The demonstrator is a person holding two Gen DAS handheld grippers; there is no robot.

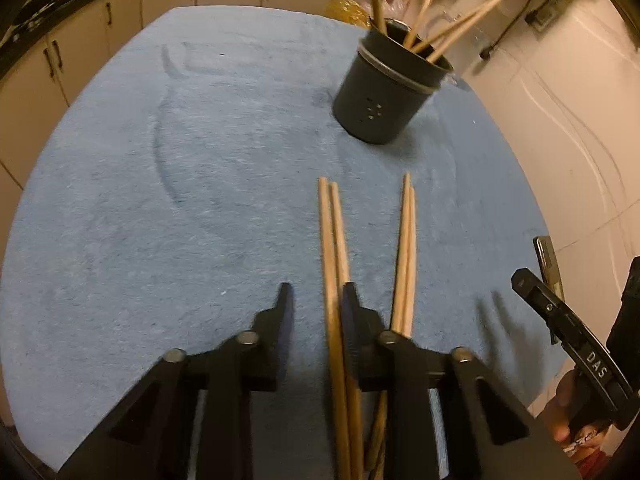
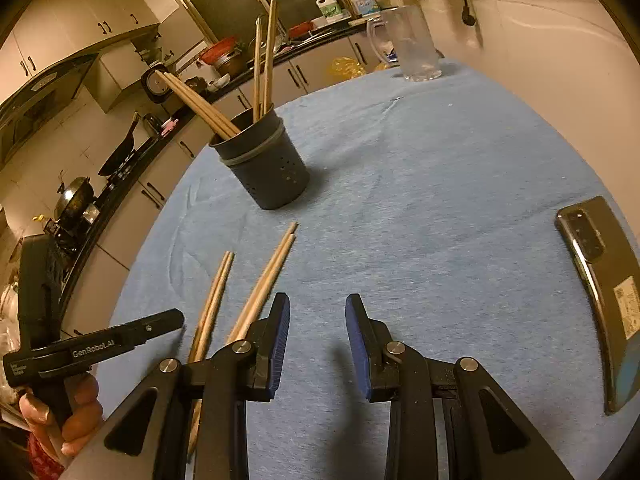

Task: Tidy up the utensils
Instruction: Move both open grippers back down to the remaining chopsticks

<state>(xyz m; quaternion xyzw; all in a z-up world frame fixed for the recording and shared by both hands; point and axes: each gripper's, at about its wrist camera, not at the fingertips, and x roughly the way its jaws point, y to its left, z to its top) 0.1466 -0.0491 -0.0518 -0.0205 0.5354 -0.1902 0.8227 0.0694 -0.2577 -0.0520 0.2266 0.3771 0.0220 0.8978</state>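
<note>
A dark utensil holder (image 1: 384, 92) with several wooden chopsticks (image 1: 452, 36) stands on the blue cloth at the far right; it also shows in the right wrist view (image 2: 272, 168). Two pairs of chopsticks lie on the cloth: one pair (image 1: 332, 248) runs between my left gripper's fingers, the other (image 1: 405, 256) lies just right of them. My left gripper (image 1: 316, 300) is open above the cloth. In the right wrist view the two pairs (image 2: 216, 304) (image 2: 268, 280) lie left of my right gripper (image 2: 318, 312), which is open and empty.
A black phone (image 2: 600, 296) lies on the blue cloth (image 2: 420, 184) at the right. A clear glass jug (image 2: 412, 48) stands at the far edge. Kitchen counter and cabinets (image 2: 132, 168) run along the left. A white wall (image 1: 560, 128) is to the right.
</note>
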